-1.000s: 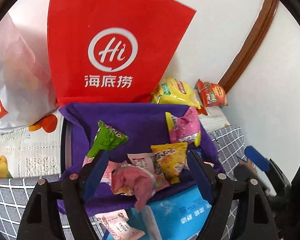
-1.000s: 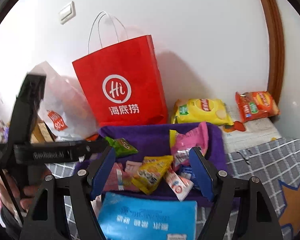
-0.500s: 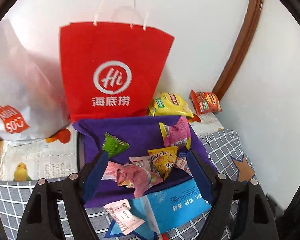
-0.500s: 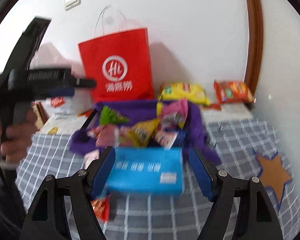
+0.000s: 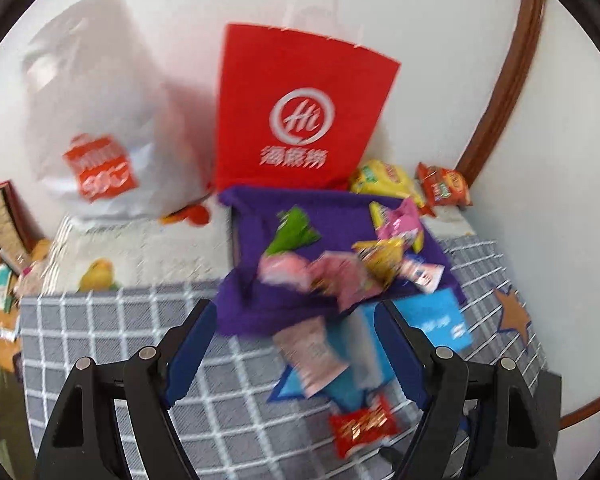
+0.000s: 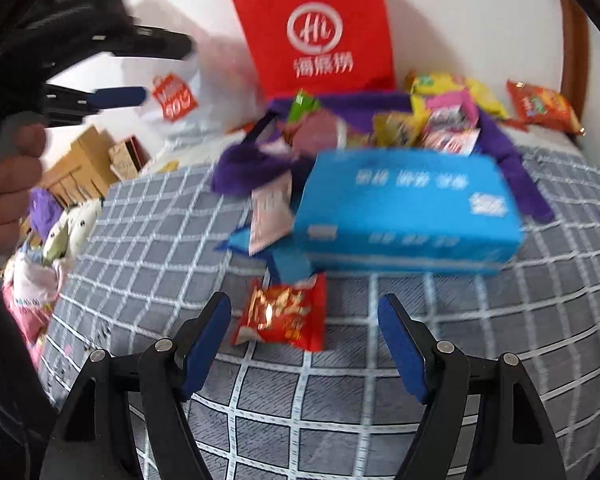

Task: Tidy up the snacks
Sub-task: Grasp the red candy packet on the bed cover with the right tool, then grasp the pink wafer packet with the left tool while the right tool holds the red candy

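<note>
Left hand-held gripper (image 5: 291, 334) pulling back and up versus half a second ago, jaws standing wide apart, gripping nothing; view swinging left, so white plastic bag (image 5: 99, 120) now showing in full at far left. Also showing in right wrist view at upper left (image 6: 139, 68), gripped by a hand (image 6: 7, 196).

Red paper bag (image 5: 300, 108) standing against the wall, shifting from frame centre-left to centre. Purple cloth tray (image 5: 340, 220) sitting just in front of it, snack packets piled inside: green packet (image 5: 293, 232), pink packet (image 5: 398, 222), yellow packet (image 5: 382, 256). Blue box (image 6: 404, 212) lying against the tray's near edge on the grey checked cloth (image 6: 340, 400).

Red snack packet (image 6: 281, 312) now appearing on the checked cloth, just in front of the blue box, coming into both views since earlier frame; also at (image 5: 364, 426). Right hand-held gripper (image 6: 304, 338) dropping low toward it, fingers spread apart, packet lying between and just ahead of the tips, not touching.

Yellow chip bag (image 6: 456, 88) and orange chip bag (image 6: 540, 106) lying far right by the wall. Heavy motion blur throughout.
</note>
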`<state>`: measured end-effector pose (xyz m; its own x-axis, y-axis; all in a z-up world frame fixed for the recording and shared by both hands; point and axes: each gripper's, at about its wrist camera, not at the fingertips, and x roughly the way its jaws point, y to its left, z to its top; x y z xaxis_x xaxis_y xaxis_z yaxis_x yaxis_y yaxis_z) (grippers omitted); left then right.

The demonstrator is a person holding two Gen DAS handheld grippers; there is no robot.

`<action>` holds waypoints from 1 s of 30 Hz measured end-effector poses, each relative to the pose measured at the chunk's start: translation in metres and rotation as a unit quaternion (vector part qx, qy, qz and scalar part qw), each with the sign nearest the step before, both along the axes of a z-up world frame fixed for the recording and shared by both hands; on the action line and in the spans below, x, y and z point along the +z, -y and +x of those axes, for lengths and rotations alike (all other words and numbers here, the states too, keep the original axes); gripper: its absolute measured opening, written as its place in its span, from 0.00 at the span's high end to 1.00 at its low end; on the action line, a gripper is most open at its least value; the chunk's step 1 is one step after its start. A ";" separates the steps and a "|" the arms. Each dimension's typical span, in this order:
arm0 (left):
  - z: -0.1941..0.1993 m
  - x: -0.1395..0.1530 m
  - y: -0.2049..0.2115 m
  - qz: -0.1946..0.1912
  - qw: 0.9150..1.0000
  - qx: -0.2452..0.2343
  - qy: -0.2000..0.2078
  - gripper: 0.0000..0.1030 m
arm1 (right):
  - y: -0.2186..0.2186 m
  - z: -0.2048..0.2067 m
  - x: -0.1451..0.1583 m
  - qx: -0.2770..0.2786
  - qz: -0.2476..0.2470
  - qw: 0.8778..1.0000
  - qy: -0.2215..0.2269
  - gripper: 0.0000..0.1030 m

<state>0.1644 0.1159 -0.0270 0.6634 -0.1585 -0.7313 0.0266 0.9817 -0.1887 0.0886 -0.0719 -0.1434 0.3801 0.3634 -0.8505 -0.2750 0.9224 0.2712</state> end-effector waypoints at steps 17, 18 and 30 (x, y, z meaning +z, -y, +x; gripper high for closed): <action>-0.036 -0.067 -0.035 -0.015 0.997 0.031 -0.073 0.23 | -0.046 0.011 -0.036 -0.026 -0.066 0.997 -0.011 0.17; -0.036 -0.068 -0.034 -0.014 0.997 0.030 -0.074 0.23 | -0.046 0.011 -0.036 -0.027 -0.072 0.997 -0.006 0.17; -0.020 -0.090 -0.003 0.006 0.995 0.023 -0.094 0.23 | -0.021 -0.011 -0.021 -0.012 -0.072 0.997 0.027 0.55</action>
